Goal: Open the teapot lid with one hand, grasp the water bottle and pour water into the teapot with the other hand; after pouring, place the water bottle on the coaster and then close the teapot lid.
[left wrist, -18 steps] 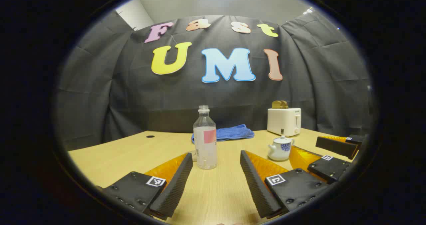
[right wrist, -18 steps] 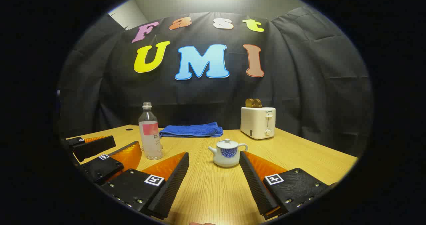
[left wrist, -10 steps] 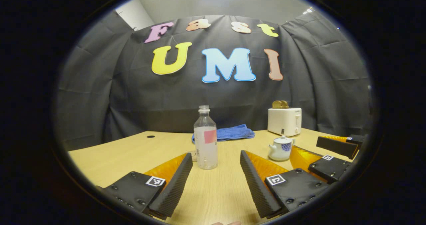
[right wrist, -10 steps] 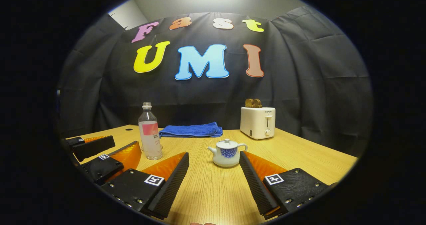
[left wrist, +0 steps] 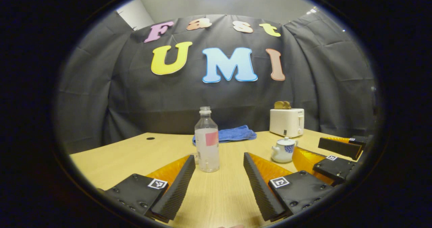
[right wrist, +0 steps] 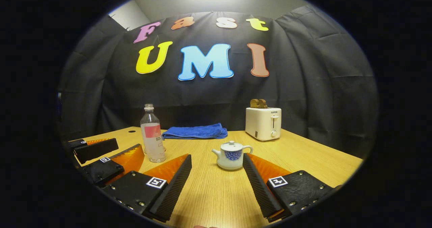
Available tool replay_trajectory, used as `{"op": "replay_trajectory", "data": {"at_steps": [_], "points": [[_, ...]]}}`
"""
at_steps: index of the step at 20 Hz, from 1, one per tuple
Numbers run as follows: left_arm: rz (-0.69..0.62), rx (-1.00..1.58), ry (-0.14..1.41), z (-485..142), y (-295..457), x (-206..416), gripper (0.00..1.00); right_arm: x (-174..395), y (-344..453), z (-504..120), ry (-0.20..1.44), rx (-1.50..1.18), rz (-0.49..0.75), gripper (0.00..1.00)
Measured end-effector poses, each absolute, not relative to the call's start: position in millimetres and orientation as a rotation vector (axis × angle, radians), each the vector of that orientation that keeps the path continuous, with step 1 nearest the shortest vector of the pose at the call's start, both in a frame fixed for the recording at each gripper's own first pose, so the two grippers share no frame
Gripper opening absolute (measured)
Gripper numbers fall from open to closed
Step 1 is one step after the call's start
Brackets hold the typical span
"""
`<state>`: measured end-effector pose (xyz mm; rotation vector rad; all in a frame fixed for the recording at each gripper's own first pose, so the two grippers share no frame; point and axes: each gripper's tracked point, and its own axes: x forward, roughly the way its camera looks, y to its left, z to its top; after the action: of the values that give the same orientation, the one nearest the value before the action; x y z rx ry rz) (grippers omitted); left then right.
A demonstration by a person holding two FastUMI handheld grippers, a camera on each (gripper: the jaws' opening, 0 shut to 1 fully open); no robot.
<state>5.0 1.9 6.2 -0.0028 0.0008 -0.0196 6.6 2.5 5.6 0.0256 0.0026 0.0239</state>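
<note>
From my seat, the coaster is hard to make out — a clear edge peeks behind the water bottle [left wrist: 207,143]. The left gripper [left wrist: 218,160] is spread, bottle standing just ahead. The right gripper [right wrist: 217,160] gapes before the lidded teapot [right wrist: 231,154]. Wooden table [right wrist: 303,155], blue towel [right wrist: 194,132], toaster [right wrist: 263,123] at back.

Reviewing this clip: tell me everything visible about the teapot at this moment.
The teapot is small, white and glossy, ceramic by the look of it, with a blue pattern on its belly. Its lid, topped by a round knob, is still on. In the right gripper view the spout points left and the handle loops right. It stands upright on the wooden table, in front of the toaster. Nothing grips it; the right gripper sits open just short of it.
</note>
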Motion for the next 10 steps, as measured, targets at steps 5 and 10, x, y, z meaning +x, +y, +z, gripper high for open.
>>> {"op": "replay_trajectory", "data": {"at_steps": [5,10], "points": [[-0.023,-0.041,0.014,17,18,24,1.00,43,-11,29,-0.002,0.037,0.019,0.94],[0.013,0.018,-0.007,26,37,35,1.00,91,-30,31,0.026,0.026,-0.007,0.94]]}}
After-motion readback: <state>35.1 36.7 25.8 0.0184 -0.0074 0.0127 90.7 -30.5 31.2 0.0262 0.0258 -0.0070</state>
